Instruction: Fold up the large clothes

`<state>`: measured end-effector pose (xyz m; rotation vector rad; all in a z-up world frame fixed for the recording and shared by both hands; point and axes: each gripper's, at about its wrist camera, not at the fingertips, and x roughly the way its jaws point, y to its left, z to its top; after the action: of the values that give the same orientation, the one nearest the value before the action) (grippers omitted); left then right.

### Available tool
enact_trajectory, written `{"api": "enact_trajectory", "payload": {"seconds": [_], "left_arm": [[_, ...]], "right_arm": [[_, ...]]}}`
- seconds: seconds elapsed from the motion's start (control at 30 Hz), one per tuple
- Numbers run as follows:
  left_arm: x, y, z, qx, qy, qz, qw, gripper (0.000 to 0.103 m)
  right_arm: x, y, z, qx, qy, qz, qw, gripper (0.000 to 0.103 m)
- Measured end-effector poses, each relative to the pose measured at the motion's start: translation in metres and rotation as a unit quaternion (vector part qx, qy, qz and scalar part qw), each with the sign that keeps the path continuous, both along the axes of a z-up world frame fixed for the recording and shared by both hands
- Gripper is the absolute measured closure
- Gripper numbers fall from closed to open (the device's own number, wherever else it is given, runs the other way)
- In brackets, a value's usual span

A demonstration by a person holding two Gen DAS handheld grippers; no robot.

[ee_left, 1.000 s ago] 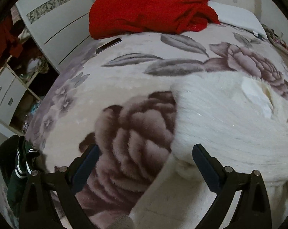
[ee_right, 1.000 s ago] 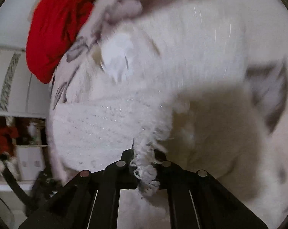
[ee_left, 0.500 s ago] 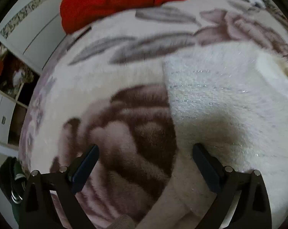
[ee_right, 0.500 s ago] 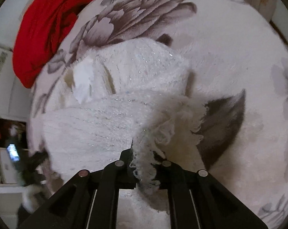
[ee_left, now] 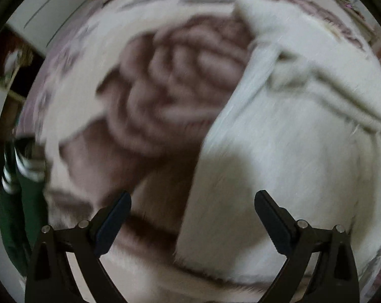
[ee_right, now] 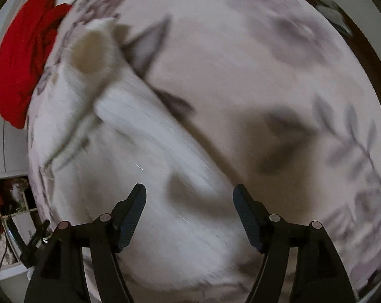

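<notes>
A fluffy white sweater (ee_left: 291,139) lies on the floral bed blanket (ee_left: 170,80), with a folded sleeve across its upper right. It also shows in the right wrist view (ee_right: 145,166), its collar toward the upper left. My left gripper (ee_left: 193,202) is open and empty, low over the sweater's left edge. My right gripper (ee_right: 189,197) is open and empty, just above the sweater's right side. Both views are blurred by motion.
A red garment (ee_right: 23,58) is heaped at the far end of the bed. A dark green striped garment (ee_left: 16,181) hangs off the bed's left side. White wardrobe doors (ee_left: 46,7) stand beyond the bed.
My right gripper has opened and let go of the white sweater's fuzzy edge. My left gripper stayed open and moved lower and closer over the sweater's left edge.
</notes>
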<state>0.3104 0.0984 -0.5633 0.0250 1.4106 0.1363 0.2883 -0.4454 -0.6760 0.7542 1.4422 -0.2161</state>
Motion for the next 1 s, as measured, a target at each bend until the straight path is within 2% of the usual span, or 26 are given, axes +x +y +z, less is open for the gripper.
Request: {"api": "enact_trajectory", "payload": {"seconds": [0.1,0.17,0.2,0.27,0.3,0.33,0.37,0.4,0.43,0.47,0.53,0.67,0.77,0.9,1.0], "left_arm": [[-0.01,0.013,-0.031,-0.034,0.03,0.012,0.9989,0.003],[-0.012,0.016,-0.048,-0.082,0.041,0.015,0.9957,0.003],[-0.012,0.017,-0.053,-0.101,0.037,0.016,0.9941,0.003],[-0.009,0.014,-0.054,-0.111,0.015,0.006,0.9937,0.004],[-0.008,0.009,-0.051,-0.115,0.0,-0.006,0.9934,0.014],[-0.008,0.005,-0.048,-0.116,-0.009,-0.015,0.9931,0.031],[-0.009,-0.002,-0.042,-0.127,-0.019,-0.031,0.9913,0.08],[-0.009,-0.011,-0.036,-0.123,-0.022,-0.039,0.9914,0.096],[-0.009,-0.019,-0.03,-0.102,-0.027,-0.046,0.9933,0.097],[-0.011,-0.026,-0.023,-0.092,-0.035,-0.054,0.9937,0.097],[-0.016,-0.028,-0.003,-0.098,-0.053,-0.041,0.9929,0.098],[-0.027,-0.012,0.034,-0.157,-0.072,0.009,0.9849,0.098],[-0.038,-0.009,0.065,-0.172,-0.094,0.017,0.9805,0.098],[-0.054,-0.001,0.097,-0.177,-0.119,0.025,0.9767,0.103],[-0.069,0.016,0.11,-0.155,-0.138,0.014,0.9782,0.103]], "right_arm": [[-0.021,-0.005,-0.023,0.005,0.003,-0.001,1.0,0.027],[-0.028,-0.011,-0.045,0.034,0.004,0.003,0.999,0.027],[-0.031,-0.012,-0.053,0.051,0.001,0.002,0.999,0.027],[-0.033,-0.013,-0.07,0.083,-0.004,-0.003,0.997,0.025],[-0.033,-0.014,-0.074,0.09,-0.005,-0.009,0.996,0.025],[-0.034,-0.016,-0.076,0.093,-0.007,-0.019,0.995,0.025],[-0.035,-0.017,-0.076,0.095,-0.012,-0.028,0.995,0.026],[-0.036,-0.017,-0.074,0.091,-0.015,-0.033,0.995,0.035],[-0.038,-0.015,-0.071,0.087,-0.021,-0.033,0.995,0.056],[-0.039,-0.013,-0.07,0.096,-0.027,-0.033,0.994,0.067],[-0.041,-0.006,-0.059,0.092,-0.035,-0.043,0.994,0.075],[-0.046,0.007,-0.02,0.074,-0.044,-0.051,0.995,0.078],[-0.057,0.016,0.012,0.078,-0.056,-0.06,0.994,0.078],[-0.077,0.02,0.048,0.086,-0.073,-0.065,0.992,0.079],[-0.089,0.03,0.065,0.085,-0.08,-0.058,0.991,0.079]]}}
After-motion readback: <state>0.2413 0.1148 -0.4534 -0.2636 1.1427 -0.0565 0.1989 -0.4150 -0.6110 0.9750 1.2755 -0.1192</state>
